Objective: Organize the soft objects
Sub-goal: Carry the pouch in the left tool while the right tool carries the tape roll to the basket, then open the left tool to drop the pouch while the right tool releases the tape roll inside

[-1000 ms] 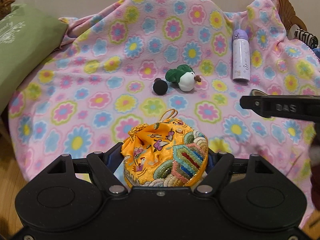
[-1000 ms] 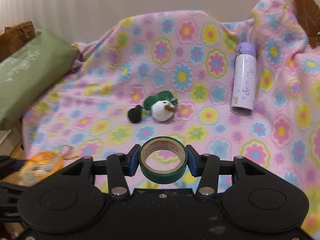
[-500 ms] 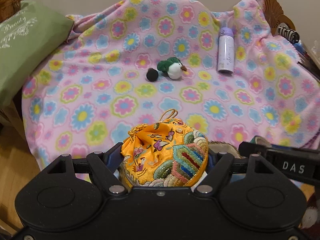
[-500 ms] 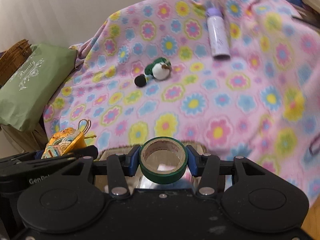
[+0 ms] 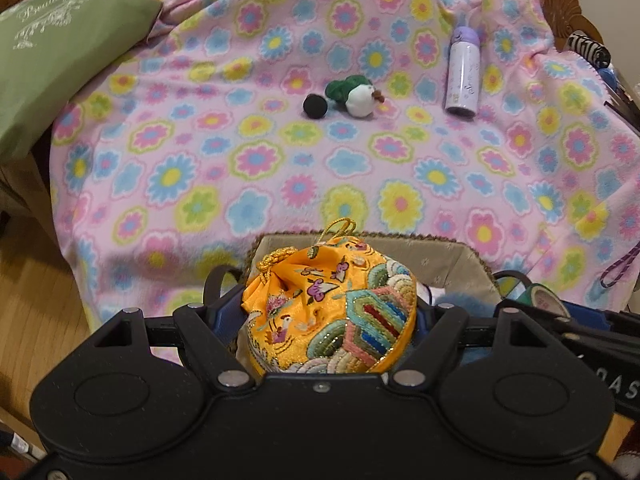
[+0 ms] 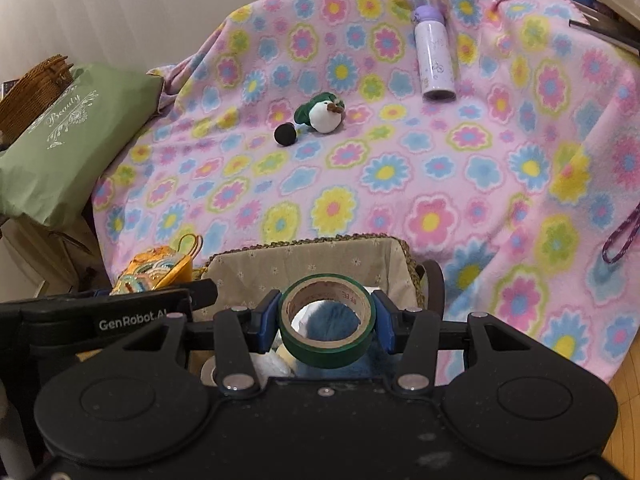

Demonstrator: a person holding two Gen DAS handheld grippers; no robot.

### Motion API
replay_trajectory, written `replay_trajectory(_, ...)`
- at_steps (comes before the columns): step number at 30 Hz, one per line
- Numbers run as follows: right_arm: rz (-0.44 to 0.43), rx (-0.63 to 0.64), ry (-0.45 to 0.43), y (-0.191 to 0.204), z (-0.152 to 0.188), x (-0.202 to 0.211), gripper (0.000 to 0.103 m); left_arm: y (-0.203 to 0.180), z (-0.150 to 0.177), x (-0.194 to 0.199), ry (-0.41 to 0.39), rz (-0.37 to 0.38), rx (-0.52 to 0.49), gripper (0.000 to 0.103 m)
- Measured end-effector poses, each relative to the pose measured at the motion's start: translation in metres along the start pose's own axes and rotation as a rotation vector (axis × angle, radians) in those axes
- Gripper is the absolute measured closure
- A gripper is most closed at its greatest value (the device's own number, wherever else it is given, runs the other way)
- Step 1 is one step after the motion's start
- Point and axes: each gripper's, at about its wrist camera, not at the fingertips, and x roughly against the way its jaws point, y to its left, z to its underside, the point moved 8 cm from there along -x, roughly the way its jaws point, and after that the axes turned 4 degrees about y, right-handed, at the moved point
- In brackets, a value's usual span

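Orange embroidered pouch (image 5: 328,304) sits clamped in the left tongs (image 5: 326,320), green tape roll (image 6: 327,320) in the right tongs (image 6: 326,322), both over the lined basket (image 6: 304,260) (blue fluff already inside). Left on the blanket (image 6: 400,184): a penguin toy (image 6: 322,113), a black ball (image 6: 285,135) and a bottle (image 6: 434,54).

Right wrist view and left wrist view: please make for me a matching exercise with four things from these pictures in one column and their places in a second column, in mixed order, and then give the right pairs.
Things:
1. green tape roll
2. orange embroidered pouch
3. lilac bottle
4. blue fluffy thing

Places:
A. lying on the flowered blanket, far side
B. inside the lined basket
C. clamped in the left gripper
D. clamped in the right gripper

Pairs: 1-D, 2-C, 3-A, 4-B
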Motion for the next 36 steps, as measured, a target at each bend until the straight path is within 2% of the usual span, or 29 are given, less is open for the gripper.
replay_trajectory(12,0.053,0.063,-0.093,0.008,-0.008,0.017,0.055,0.007,-0.001,0.004,-0.015,0.004,0.029,0.030)
replay_trajectory(18,0.021,0.029,-0.035,0.003,-0.019,-0.005,0.055,0.005,-0.016,-0.001,-0.005,0.004,0.005,0.030)
replay_trajectory(25,-0.010,-0.017,0.042,-0.006,-0.045,-0.034,0.055,0.005,-0.030,-0.020,0.083,0.028,-0.003,0.030)
replay_trajectory(31,-0.043,-0.052,0.123,-0.009,-0.052,-0.058,0.055,0.008,-0.026,-0.036,0.158,0.042,0.010,0.030)
replay_trajectory(36,-0.037,-0.052,0.148,-0.008,-0.049,-0.067,0.055,0.012,-0.019,-0.045,0.195,0.046,0.033,0.030)
